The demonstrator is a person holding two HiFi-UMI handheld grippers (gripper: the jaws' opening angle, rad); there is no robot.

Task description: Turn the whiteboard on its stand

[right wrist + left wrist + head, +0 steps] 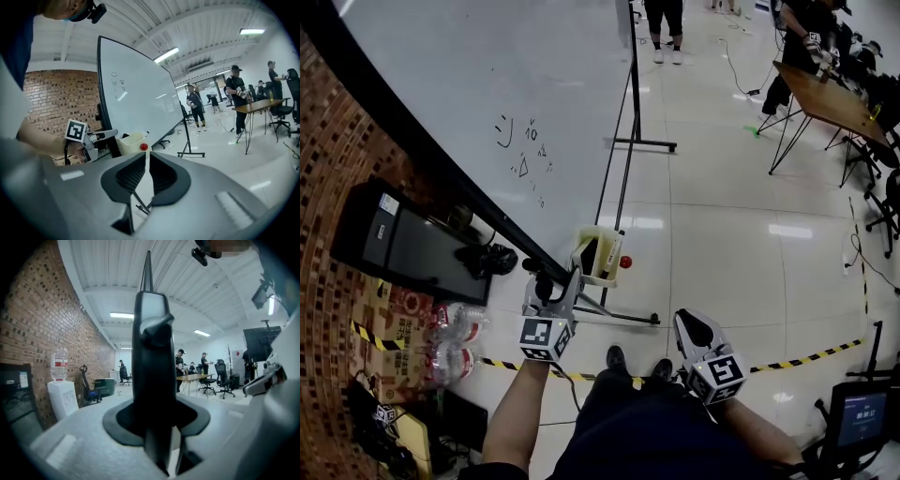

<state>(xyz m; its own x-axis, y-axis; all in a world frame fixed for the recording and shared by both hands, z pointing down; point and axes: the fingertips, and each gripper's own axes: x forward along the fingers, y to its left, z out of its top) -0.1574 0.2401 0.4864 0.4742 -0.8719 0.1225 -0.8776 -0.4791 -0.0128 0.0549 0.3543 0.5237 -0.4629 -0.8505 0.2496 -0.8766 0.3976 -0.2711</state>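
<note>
Left claw [553,283] clamped on whiteboard [487,84] frame [152,380]; right claw [146,161] closed, empty.
Board sits on its stand [628,141] on the floor [722,234], beside the brick wall [337,234]. Judged broad, stiff and slick-faced, so grip the frame edge.

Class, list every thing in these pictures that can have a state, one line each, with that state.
whiteboard: upright on its stand, with a few marks drawn on it
left gripper: jaws shut on the whiteboard's dark edge
right gripper: jaws together, nothing between them, clear of the board
tray: open-topped, at the board's lower edge
small screen: lit
</note>
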